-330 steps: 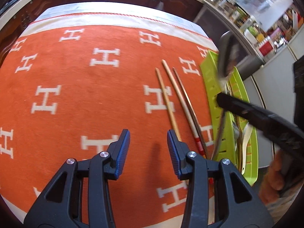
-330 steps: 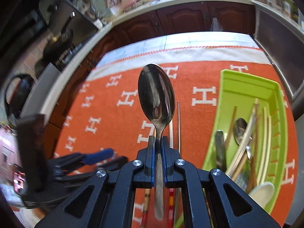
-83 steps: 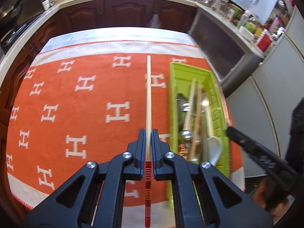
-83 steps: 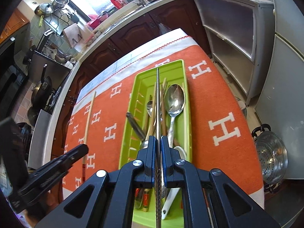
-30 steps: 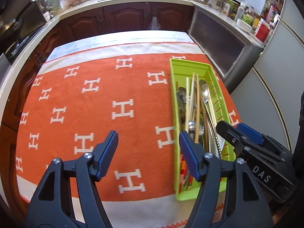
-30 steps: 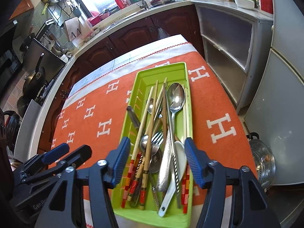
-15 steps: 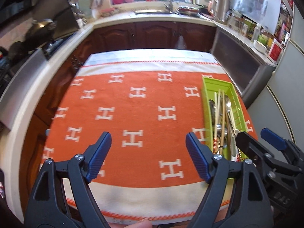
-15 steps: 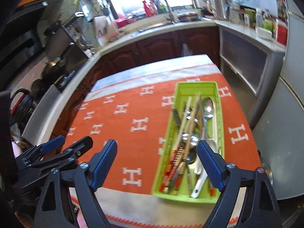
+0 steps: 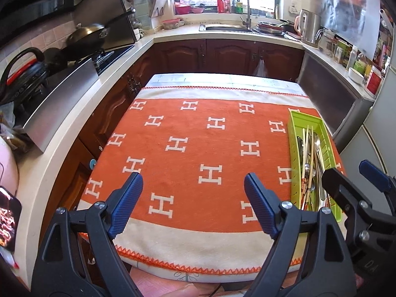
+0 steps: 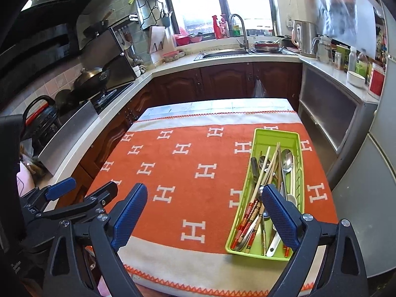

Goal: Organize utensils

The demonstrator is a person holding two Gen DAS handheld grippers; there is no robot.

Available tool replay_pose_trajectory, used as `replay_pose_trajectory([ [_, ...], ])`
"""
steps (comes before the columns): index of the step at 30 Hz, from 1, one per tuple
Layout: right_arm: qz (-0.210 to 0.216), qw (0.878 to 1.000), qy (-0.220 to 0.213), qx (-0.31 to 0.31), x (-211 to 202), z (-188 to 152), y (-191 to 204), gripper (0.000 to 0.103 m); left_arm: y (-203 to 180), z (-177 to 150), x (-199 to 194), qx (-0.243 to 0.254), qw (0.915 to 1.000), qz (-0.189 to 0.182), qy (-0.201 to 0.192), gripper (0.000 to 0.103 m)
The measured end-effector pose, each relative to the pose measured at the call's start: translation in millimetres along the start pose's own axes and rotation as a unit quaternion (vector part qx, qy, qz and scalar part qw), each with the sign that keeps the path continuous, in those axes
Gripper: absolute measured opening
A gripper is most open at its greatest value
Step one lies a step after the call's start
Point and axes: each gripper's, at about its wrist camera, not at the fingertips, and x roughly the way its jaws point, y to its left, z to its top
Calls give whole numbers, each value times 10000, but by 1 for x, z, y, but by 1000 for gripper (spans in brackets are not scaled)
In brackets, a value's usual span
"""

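Both hand-held grippers, left (image 9: 193, 205) and right (image 10: 204, 212), have just spread empty; utensils (image 10: 268, 188) fill the green tray (image 10: 274, 135), so withdrawing clear of it suits.

Location: home kitchen. Sink with faucet (image 10: 238, 31) at top centre. Wok (image 10: 91, 76) on stove at left; wooden cabinets (image 10: 222, 84) beneath.

Tray (image 10: 295, 148) on cloth (image 10: 188, 193) at right of frame, utensils (image 10: 269, 173) in tray, sink (image 10: 220, 54) behind, stove (image 10: 109, 96) upper left.
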Motion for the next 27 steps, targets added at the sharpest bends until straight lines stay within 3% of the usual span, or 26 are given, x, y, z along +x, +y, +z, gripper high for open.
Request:
replay_pose_trajectory([
  [27,40,9998,216,22,23,1,2,95,5,2,16,-120,9998,23,144,82],
])
